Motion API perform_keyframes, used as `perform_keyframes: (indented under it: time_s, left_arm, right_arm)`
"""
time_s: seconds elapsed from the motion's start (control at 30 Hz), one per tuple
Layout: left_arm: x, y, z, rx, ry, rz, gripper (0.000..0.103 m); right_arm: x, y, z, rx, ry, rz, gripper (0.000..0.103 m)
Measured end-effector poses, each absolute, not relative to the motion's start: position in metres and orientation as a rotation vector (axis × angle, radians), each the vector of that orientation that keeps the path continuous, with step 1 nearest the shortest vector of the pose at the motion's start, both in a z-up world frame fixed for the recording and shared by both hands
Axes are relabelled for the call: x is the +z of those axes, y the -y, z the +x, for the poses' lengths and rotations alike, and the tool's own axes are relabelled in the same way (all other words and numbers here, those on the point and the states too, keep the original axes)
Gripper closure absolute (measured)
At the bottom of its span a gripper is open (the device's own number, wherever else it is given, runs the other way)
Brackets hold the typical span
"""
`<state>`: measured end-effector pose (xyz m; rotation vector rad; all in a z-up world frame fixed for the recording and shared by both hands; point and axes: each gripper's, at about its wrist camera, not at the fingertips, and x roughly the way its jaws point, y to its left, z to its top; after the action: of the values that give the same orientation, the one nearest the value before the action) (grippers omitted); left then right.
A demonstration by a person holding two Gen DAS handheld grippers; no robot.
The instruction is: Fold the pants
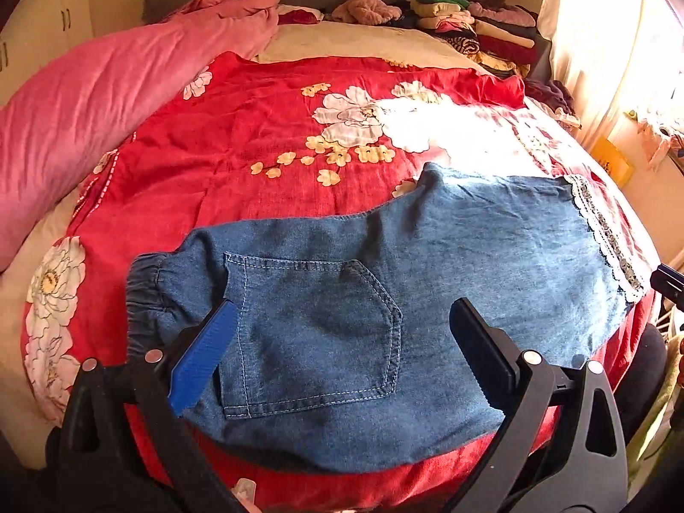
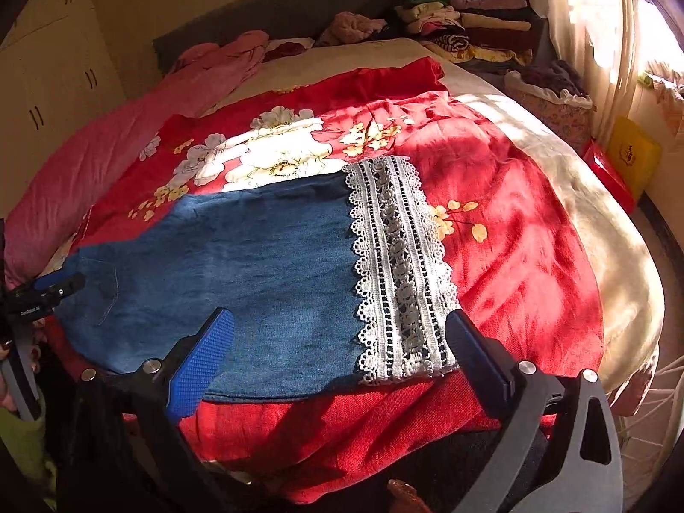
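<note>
While the denim pants (image 1: pixel 384 299) lie flat along the bed's (image 2: pixel 555 196) near edge, legs already doubled, both the left hand-held gripper (image 1: pixel 342 342) and right hand-held gripper (image 2: pixel 342 350) hover spread and empty, so next likely comes pinching the lace hem (image 2: pixel 402 265) to fold toward the waistband (image 1: pixel 145 299).

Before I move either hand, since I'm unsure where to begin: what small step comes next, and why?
Probably lower the right gripper onto the lace hem and pinch it. The denim pants lie flat on the red bedspread, both grippers are open and holding nothing, and the left gripper hangs over the back pocket.
</note>
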<state>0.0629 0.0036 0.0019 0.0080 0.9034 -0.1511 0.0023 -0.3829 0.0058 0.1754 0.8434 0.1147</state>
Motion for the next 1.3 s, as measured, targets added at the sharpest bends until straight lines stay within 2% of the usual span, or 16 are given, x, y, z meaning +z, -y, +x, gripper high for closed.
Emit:
perform_keyframes:
  time_s: [0.7, 1.3]
  left_arm:
    - [0.043, 0.061, 0.048, -0.266, -0.822, 0.078, 0.010]
    - [0.045, 0.129, 0.061, -0.369, -0.803, 0.184, 0.010]
  right_arm:
    - [0.035, 0.400, -0.018, 0.084, -0.734, 0.226, 0.005]
    - [0.026, 0.417, -0.022, 0.027, -0.722, 0.247, 0.005]
